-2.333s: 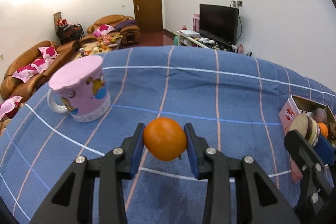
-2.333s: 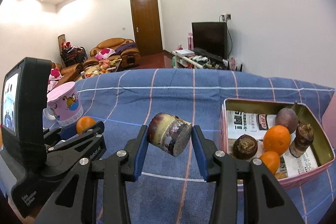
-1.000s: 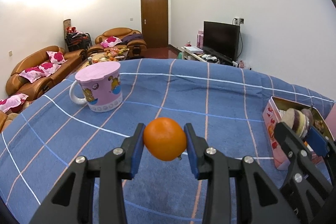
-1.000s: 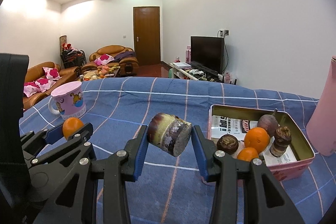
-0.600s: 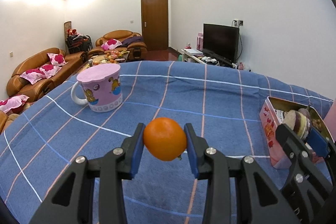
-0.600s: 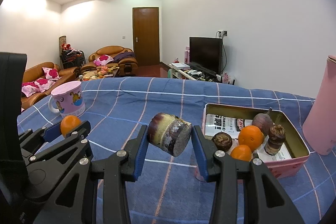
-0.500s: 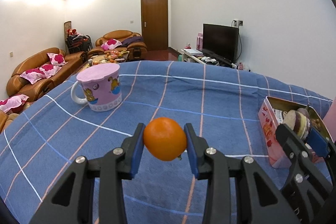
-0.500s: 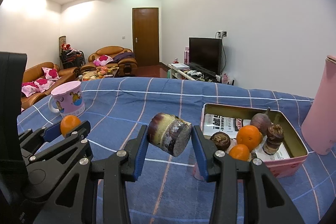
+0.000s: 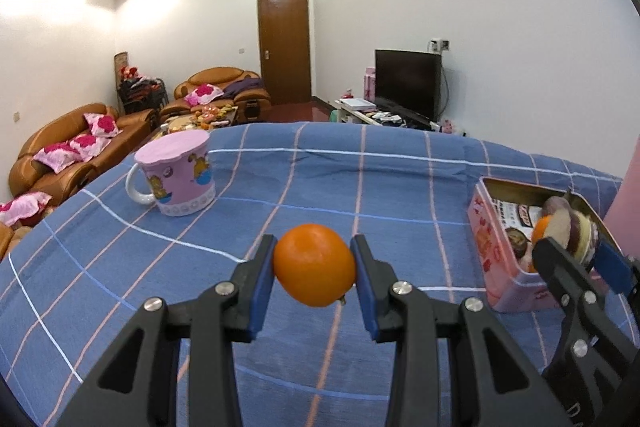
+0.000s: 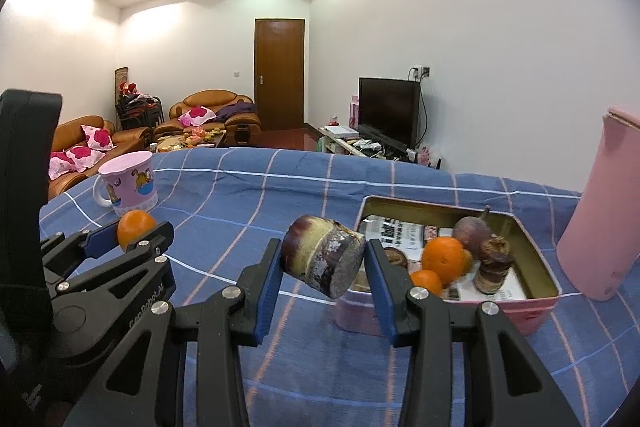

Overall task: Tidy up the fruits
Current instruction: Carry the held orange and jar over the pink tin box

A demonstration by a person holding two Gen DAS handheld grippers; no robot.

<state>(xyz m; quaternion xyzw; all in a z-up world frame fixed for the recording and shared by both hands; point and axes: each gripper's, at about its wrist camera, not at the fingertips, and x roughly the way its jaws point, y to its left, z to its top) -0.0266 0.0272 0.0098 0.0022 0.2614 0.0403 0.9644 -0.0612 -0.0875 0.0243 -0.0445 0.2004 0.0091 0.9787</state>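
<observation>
Left wrist view: left hand-held gripper [image 9: 315,269] clamps an orange [image 9: 314,264] above the blue checked table [image 9: 320,179]. Right hand-held gripper [image 10: 323,261] pinches a purple-brown cut fruit chunk [image 10: 322,254] just beside the pink tin [image 10: 532,311], which holds more fruit.

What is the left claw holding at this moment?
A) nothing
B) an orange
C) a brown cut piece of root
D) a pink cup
B: the left claw is shut on the orange, which sits between its two blue pads, above the blue checked cloth.
</observation>
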